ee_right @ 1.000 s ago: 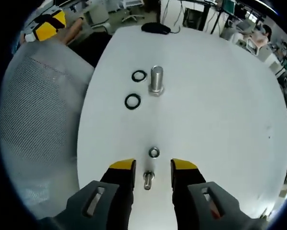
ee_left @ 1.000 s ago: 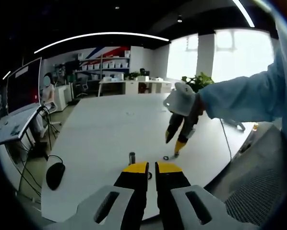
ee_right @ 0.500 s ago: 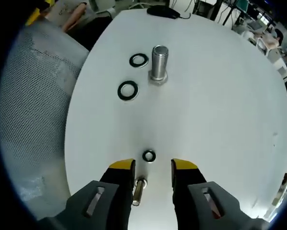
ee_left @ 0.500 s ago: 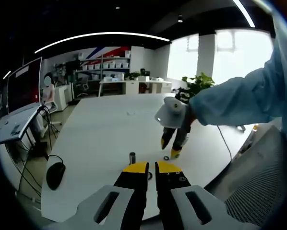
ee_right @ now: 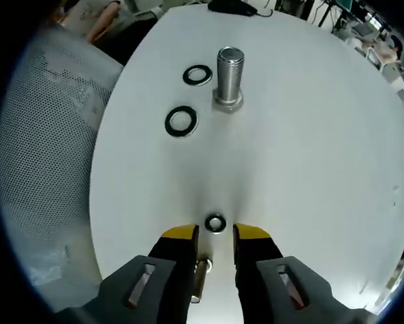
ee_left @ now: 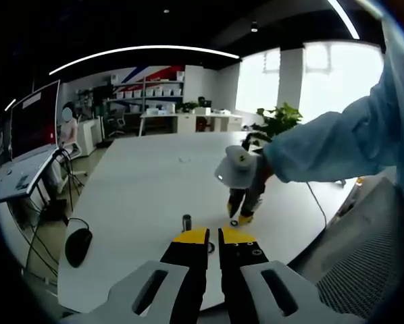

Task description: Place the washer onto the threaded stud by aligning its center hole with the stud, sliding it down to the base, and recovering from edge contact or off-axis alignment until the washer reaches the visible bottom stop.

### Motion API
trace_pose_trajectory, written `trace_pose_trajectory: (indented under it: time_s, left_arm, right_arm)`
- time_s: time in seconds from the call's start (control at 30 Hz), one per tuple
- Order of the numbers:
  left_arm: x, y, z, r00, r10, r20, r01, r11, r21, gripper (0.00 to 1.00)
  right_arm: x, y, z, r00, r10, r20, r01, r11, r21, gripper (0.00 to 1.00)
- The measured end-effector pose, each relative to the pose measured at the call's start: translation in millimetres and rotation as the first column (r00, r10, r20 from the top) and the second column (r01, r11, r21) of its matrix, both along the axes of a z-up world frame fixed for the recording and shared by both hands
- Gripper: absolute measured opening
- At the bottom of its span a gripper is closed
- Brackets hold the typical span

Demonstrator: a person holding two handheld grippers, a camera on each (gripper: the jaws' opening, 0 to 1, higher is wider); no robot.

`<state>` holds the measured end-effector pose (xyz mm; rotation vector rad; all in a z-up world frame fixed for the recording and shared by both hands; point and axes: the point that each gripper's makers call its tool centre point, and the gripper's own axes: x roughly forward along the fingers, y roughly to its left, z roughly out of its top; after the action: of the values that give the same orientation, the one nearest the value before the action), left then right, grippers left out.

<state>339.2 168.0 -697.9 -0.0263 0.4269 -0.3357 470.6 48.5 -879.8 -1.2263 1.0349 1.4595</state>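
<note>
In the right gripper view a small steel washer (ee_right: 215, 223) lies flat on the white table (ee_right: 310, 148), just ahead of my right gripper (ee_right: 215, 234). Its yellow-tipped jaws stand a narrow gap apart, and a small bolt (ee_right: 201, 273) lies between them by the left jaw. A large upright threaded stud (ee_right: 229, 74) stands further off, with two black washers (ee_right: 197, 75) (ee_right: 181, 121) flat beside it. In the left gripper view my left gripper (ee_left: 213, 236) is shut low over the table edge. The stud (ee_left: 186, 221) rises just beyond it. The right gripper (ee_left: 241, 216) points down at the small washer (ee_left: 234, 222).
A grey mesh chair (ee_right: 46, 155) sits off the table's edge. A black mouse (ee_left: 78, 246) on a cable lies at the left. A light blue sleeve (ee_left: 337, 142) reaches in from the right. Desks, a monitor (ee_left: 33, 121) and shelves stand beyond the table.
My right gripper has dropped closer to the table and advanced toward the small washer, and its jaws have narrowed. The left gripper has stayed put.
</note>
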Motion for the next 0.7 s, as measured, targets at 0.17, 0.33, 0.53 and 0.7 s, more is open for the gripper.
trace_pose_trajectory:
  time_s: [0.17,0.33,0.53,0.7]
  left_arm:
    - [-0.1,-0.1,-0.6,1.000,-0.001,-0.003,0.001,1.000,0.002,0.03]
    - [-0.3,-0.3,-0.8,1.000,-0.002,-0.003,0.002,1.000,0.002,0.03]
    - [-0.5,-0.5,-0.9,1.000,-0.004,-0.004,0.004,1.000,0.003,0.03]
    - [-0.6,-0.5,-1.0,1.000,-0.004,-0.005,0.004,1.000,0.003,0.03]
  right_arm:
    - [1.6,1.9,0.9,1.000,-0.004,0.012,0.004,1.000,0.007,0.21]
    - [3.1,2.6,0.1,0.999,0.014,0.044,-0.014,1.000,0.003,0.18]
    - [1.9,2.9,0.3,0.999,0.028,0.044,-0.028,1.000,0.003,0.15]
    - [2.6,2.8,-0.1,0.999,0.001,0.040,-0.001,1.000,0.013,0.15]
